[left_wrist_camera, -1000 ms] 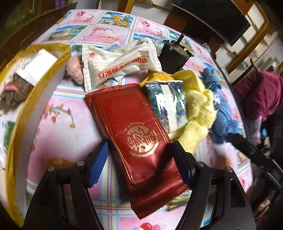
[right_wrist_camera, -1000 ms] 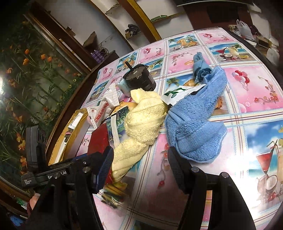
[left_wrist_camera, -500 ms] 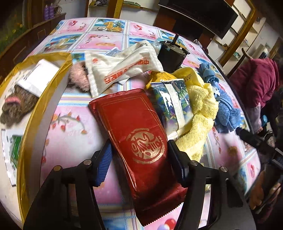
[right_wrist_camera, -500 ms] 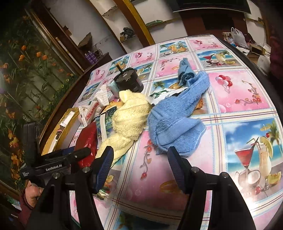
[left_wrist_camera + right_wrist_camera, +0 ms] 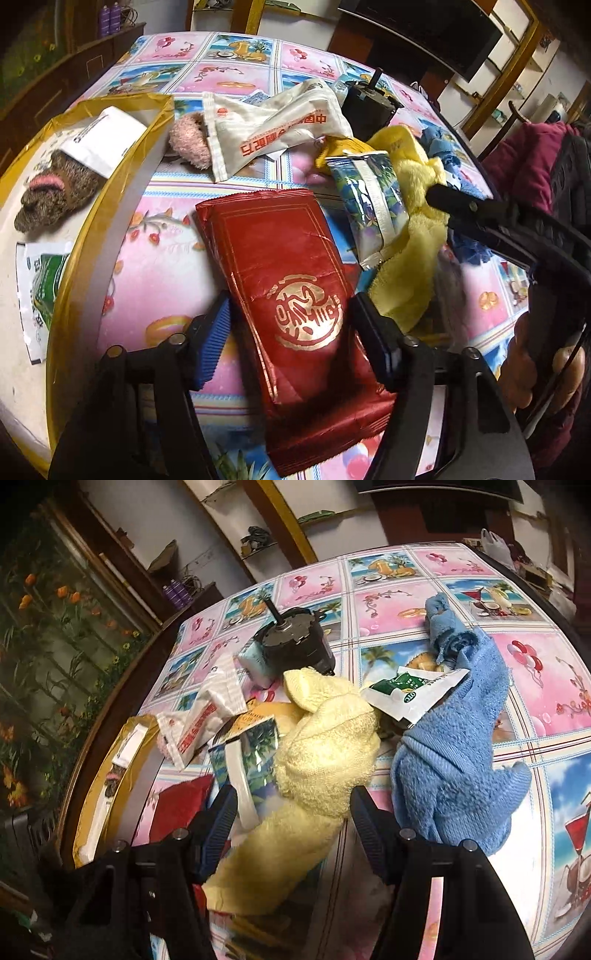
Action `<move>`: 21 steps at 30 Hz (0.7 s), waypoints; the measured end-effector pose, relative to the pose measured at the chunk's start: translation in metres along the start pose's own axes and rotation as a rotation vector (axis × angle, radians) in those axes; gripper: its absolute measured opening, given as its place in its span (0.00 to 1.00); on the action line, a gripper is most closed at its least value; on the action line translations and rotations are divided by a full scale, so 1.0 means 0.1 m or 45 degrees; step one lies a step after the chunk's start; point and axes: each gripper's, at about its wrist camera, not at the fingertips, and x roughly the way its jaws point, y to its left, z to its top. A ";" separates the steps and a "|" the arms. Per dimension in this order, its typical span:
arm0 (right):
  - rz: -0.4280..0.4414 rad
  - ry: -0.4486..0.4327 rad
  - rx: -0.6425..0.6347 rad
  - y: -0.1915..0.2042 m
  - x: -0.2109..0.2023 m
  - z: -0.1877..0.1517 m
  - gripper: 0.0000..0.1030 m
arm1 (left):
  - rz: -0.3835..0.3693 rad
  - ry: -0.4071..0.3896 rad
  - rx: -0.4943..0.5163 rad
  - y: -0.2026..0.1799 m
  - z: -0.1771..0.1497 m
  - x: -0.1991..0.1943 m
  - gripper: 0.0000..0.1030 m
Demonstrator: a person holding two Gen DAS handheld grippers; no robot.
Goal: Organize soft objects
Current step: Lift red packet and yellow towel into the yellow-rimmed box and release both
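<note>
- Left wrist view: left gripper point(image 5: 291, 332) astride the red foil packet point(image 5: 291, 295), jaws opening, pads just clear of its edges, nothing gripped. Packet flat on the patterned tablecloth point(image 5: 162, 254), near the gold-rimmed tray point(image 5: 96, 206) at left. Looks like the pick-up step; next, close on the packet and carry it left. Near end of packet hidden behind the fingers.
- Right wrist view: right gripper point(image 5: 291, 819) partly open around the yellow towel point(image 5: 325, 753), not pinching it. Blue towel point(image 5: 458, 753) just right. Next, squeeze and lift. Items beneath the towels hard to make out.
</note>
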 end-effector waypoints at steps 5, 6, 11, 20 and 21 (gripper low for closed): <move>-0.032 0.009 0.201 -0.19 0.20 0.06 0.62 | 0.155 -0.036 0.165 -0.25 -0.03 0.16 0.84; -0.018 -0.030 0.219 -0.21 0.18 0.06 0.62 | 0.173 -0.063 0.184 -0.26 -0.04 0.18 0.84; 0.033 0.000 0.186 -0.23 0.22 0.12 0.41 | 0.094 -0.117 0.102 -0.07 -0.01 0.10 0.58; 0.053 -0.071 0.135 -0.18 -0.13 0.02 0.38 | -0.113 -0.126 0.014 0.03 -0.07 -0.11 0.54; 0.062 -0.082 0.131 -0.17 -0.19 0.01 0.38 | -0.132 -0.136 0.005 0.03 -0.09 -0.16 0.54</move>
